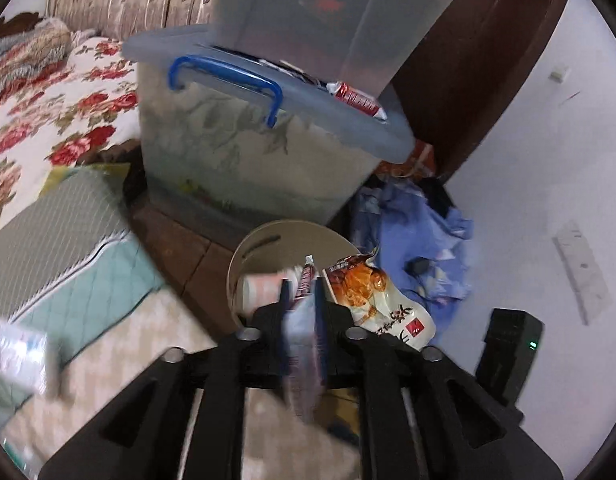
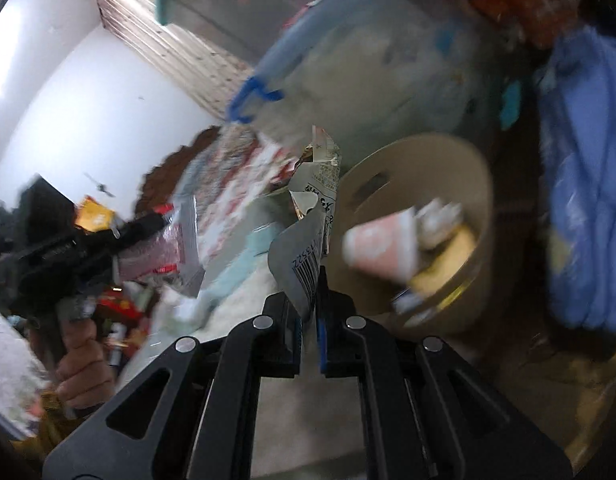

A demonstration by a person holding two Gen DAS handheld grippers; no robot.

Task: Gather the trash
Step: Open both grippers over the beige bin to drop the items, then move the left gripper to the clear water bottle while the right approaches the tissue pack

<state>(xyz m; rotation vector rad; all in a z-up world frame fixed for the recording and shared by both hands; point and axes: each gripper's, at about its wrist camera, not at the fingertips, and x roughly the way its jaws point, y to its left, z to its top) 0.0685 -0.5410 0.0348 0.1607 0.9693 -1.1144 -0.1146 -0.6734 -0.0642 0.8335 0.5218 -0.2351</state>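
A round beige bin stands on the floor just ahead of my left gripper; a pink-white cup lies inside. The left jaws stand apart, and a blurred silvery-pink wrapper hangs loosely between them. An orange snack bag leans on the bin's right edge. In the right wrist view my right gripper is shut on a grey snack bag with a barcode, held upright beside the bin. The left gripper with its wrapper shows at the left.
A clear storage box with a blue handle stands behind the bin, a second box stacked on it. Blue cloth lies to the right, near a black device. A floral bed and folded mats fill the left.
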